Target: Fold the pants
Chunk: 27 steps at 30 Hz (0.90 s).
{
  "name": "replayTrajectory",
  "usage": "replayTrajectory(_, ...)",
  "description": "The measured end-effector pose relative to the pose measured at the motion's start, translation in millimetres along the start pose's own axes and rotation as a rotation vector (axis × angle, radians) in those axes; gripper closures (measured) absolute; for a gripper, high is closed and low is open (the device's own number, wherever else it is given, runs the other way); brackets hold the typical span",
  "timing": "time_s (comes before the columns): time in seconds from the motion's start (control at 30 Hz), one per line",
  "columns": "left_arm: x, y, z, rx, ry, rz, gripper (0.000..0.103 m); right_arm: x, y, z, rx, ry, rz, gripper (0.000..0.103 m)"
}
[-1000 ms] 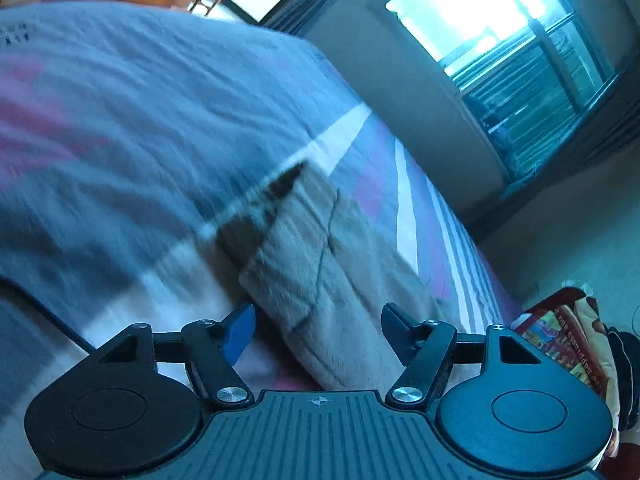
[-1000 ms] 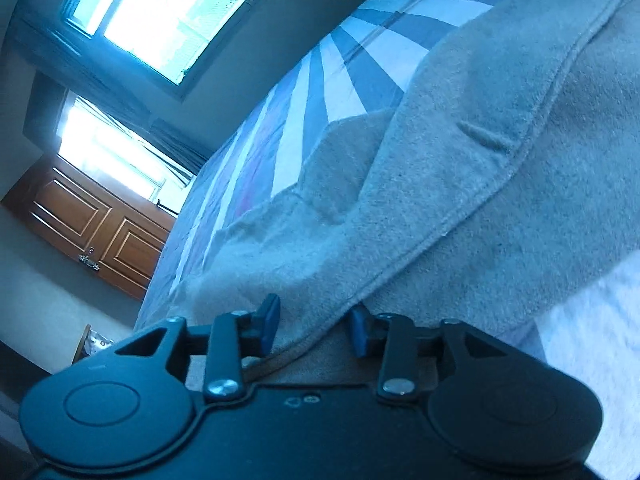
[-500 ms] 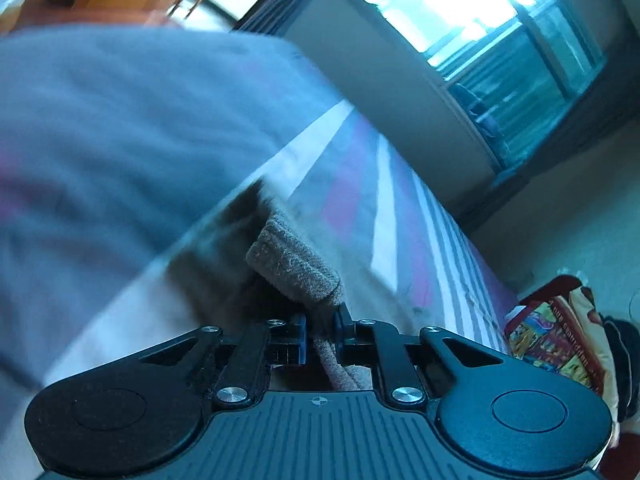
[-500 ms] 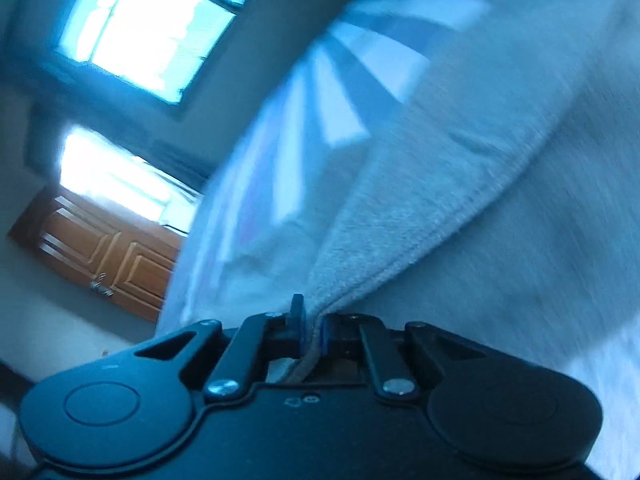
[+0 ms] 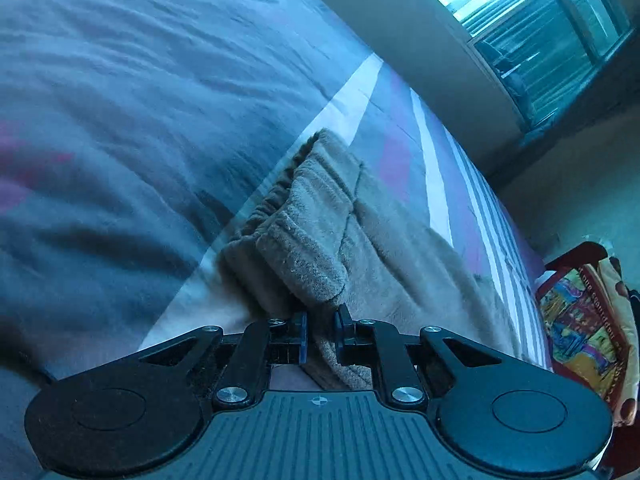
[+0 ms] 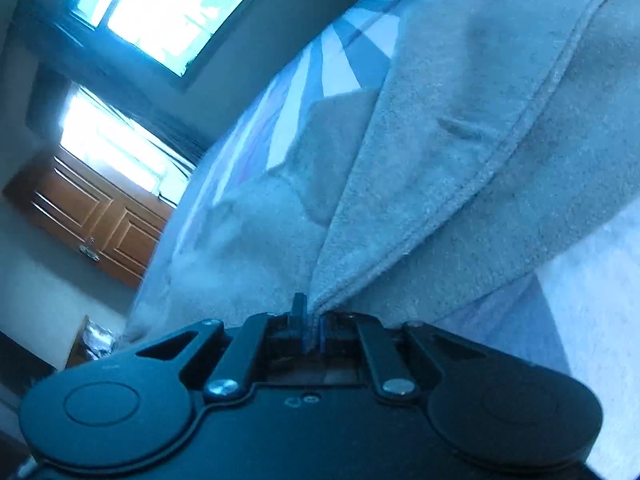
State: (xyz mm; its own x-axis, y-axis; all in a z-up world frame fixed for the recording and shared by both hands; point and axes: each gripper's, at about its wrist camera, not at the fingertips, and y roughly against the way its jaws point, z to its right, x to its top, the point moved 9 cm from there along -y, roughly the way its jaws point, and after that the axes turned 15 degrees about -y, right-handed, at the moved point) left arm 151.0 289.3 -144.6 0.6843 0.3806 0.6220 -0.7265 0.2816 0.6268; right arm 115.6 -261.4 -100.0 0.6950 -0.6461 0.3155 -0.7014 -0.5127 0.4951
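Striped bedspread [image 5: 120,128], pants [image 5: 332,240] clamped by left gripper [image 5: 320,326], right gripper [image 6: 312,320]

One pair of tan fleece pants [image 5: 332,240] lies on one striped bedspread [image 5: 120,120]. Two grippers appear: the left gripper [image 5: 321,326] and the right gripper [image 6: 310,328]. Two bright windows [image 6: 160,12] fill the right view's upper left, above one wooden door [image 6: 92,220].
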Motion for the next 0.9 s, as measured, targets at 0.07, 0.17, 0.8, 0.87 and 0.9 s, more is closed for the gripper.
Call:
replayTrajectory(0.07, 6.9, 5.5, 8.6, 0.01, -0.033, 0.02, 0.09, 1.2, -1.2, -2.5, -0.019, 0.025, -0.002, 0.097)
replayTrajectory(0.17, 15.7, 17.2, 18.7, 0.043, -0.108, 0.048, 0.09, 3.3, 10.0, -18.4, 0.015, 0.042, 0.025, 0.097)
replayTrajectory(0.8, -37.3, -9.8, 38.7, 0.19, -0.003, -0.03, 0.065, 103.7, 65.4, 79.4, -0.035, -0.318, 0.258, 0.074)
replayTrajectory(0.87, -36.9, -11.3, 32.3, 0.171, 0.047, -0.023, 0.065, 115.0, 63.3, 89.2, -0.057, -0.332, 0.26, 0.093)
replayTrajectory(0.9, -36.2, -10.7, 31.3, 0.168, 0.053, -0.027, 0.065, 114.8, 64.3, 90.2, -0.087, -0.319, 0.257, 0.098)
